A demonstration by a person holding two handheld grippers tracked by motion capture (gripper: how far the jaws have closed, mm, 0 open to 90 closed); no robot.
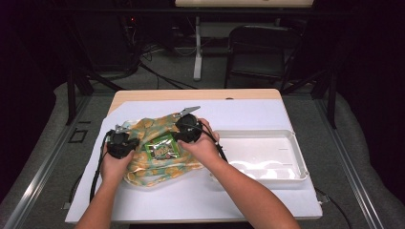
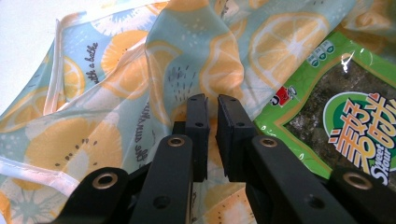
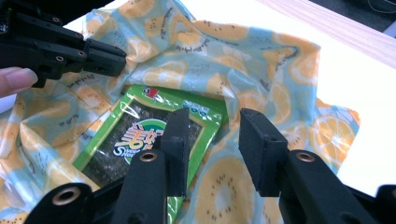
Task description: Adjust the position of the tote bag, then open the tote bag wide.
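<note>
Forearms reach in, left gripper (image 2: 211, 105) nearly pressed together, pinching a cloth (image 2: 140, 93) fold, right gripper (image 3: 212, 140) spread over the green packet (image 3: 154, 135) lying on the cloth; likely wrapping, next grab an edge.

The cloth (image 1: 157, 157) is pale blue-green, scattered with orange citrus slices and dark script lettering, with a pale trim along its edges. On it sits a bright green packet (image 1: 163, 148) with a dark centre panel, a green-and-white oval, orange characters and a small red mark. The tray (image 1: 286, 167) is plain white. Both grippers are black.
</note>
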